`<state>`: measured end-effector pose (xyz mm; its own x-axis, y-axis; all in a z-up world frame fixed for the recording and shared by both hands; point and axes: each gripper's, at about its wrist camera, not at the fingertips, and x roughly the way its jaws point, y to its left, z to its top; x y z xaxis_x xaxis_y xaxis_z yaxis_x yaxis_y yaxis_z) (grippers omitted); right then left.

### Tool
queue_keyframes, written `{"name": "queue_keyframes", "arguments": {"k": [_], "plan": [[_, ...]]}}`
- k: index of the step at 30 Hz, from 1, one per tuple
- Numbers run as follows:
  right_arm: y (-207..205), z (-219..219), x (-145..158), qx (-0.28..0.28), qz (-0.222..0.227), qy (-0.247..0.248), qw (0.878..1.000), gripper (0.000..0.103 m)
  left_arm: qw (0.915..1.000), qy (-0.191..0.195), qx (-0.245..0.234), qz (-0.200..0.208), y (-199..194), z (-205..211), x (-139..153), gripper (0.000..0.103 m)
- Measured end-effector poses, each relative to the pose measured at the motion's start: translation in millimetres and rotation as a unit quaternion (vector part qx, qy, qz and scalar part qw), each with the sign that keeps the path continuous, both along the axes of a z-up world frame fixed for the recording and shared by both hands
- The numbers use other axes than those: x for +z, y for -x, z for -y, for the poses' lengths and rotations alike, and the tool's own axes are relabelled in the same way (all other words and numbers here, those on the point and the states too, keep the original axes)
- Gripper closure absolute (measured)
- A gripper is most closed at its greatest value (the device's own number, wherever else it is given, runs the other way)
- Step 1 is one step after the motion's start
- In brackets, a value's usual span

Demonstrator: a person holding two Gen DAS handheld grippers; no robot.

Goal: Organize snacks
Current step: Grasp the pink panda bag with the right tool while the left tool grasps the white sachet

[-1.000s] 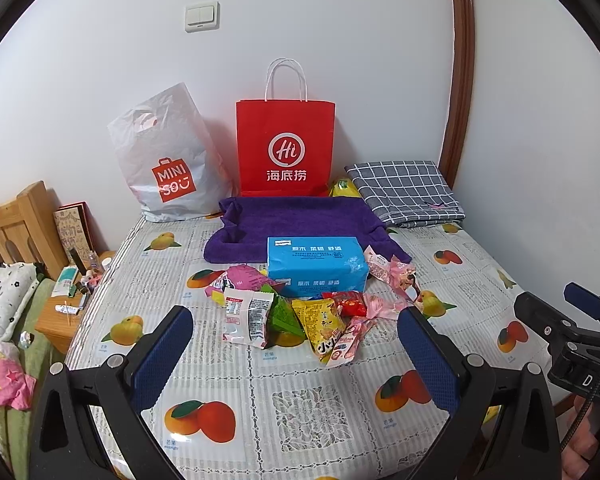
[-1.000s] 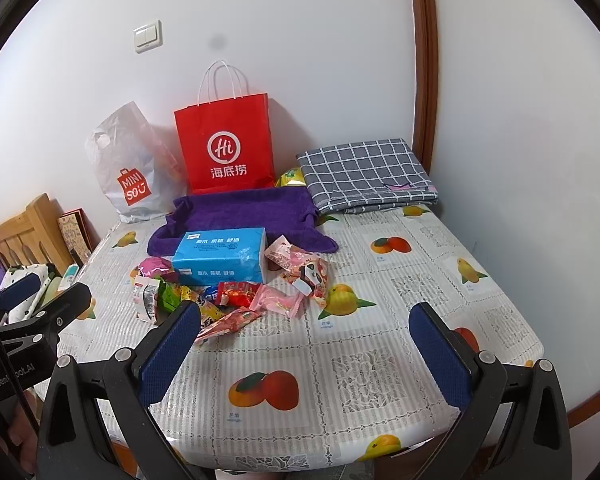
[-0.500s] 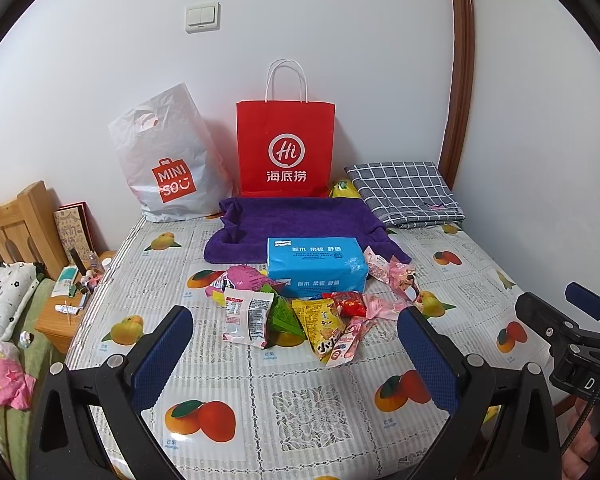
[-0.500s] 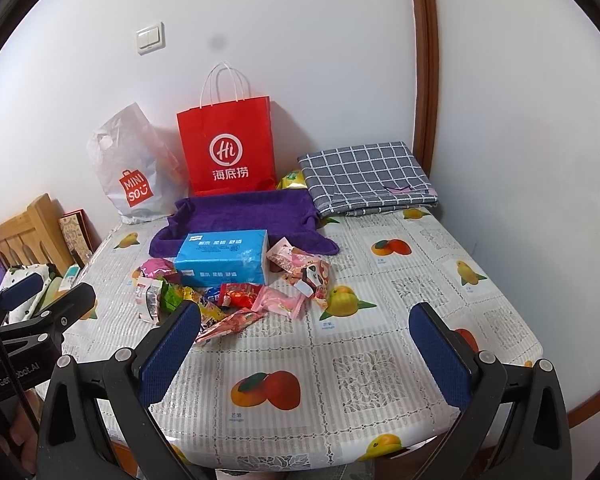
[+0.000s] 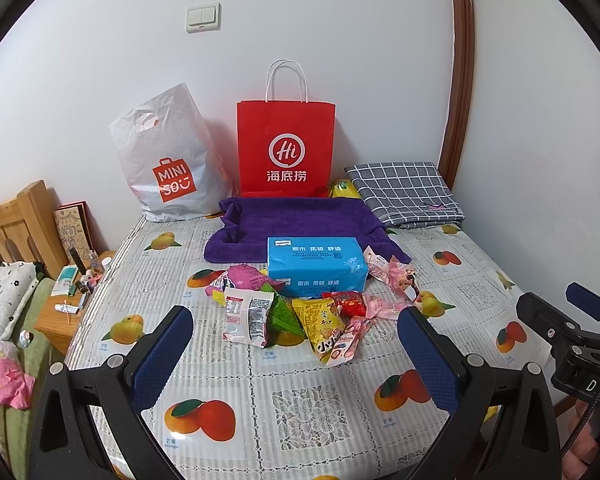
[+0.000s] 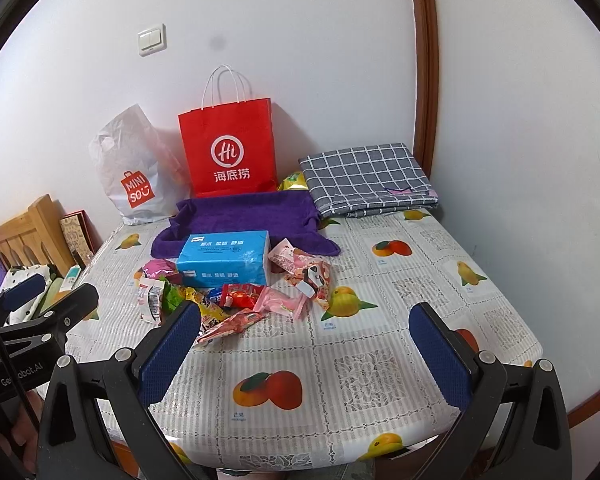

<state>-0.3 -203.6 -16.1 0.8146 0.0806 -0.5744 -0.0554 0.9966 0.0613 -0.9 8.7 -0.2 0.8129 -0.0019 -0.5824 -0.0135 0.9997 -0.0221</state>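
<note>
Snack packets [image 5: 300, 314], loose heap: foil and plastic wrappers lying flat at mid-table, just in front of the blue tissue pack [image 5: 316, 264]. The heap's long axis runs left to right across the table [image 5: 228, 376]. The yellow triangular packet [image 5: 320, 322] points its tip toward the near edge; the white packet [image 5: 246, 316] with red print lies at the left end; pink wrappers [image 6: 300, 268] trail off to the right. Print on the packets is too small to read.

Tissue pack: soft rectangular block, glossy blue film, long side facing the grippers, its rear edge on the purple towel [image 5: 300, 220], a plush cloth with raised folds.

Red paper bag [image 5: 286, 148]: upright against the wall, white twisted handles, "Hi" in a circle above Chinese characters.

White plastic bag [image 5: 168, 160]: crinkled, leaning, orange "MINISO" logo.

Grey checked cloth [image 6: 366, 178]: folded, far right corner.

Tablecloth: shiny vinyl, lace-pattern squares and printed fruit.

Left gripper [image 5: 296, 354]: fingers spread wide, blue textured pads, holding nothing, above the near table. Right gripper [image 6: 306, 354]: likewise spread and empty.
</note>
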Motion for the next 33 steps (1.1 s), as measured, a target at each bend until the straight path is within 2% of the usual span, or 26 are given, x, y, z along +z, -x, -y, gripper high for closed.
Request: {"name": "queue_keyframes", "arguments": {"k": [19, 24, 33], "plan": [[-10.3, -2.5, -3.5, 0.002, 0.007, 0.005, 1.0, 0.0, 0.9999, 0.005, 0.006, -0.014, -11.0, -7.1, -9.9, 0.0], [-22.7, -0.7, -15.4, 0.005, 0.0, 0.011, 1.0, 0.0, 0.9993, 0.013, 0.014, -0.031, -25.6, -18.7, -25.9, 0.0], [-60.7, 12.7, -61.3, 0.004, -0.043, 0.015, 0.999, 0.004, 0.996, 0.035, 0.027, -0.078, -58.0, -48.5, -72.8, 0.001]]}}
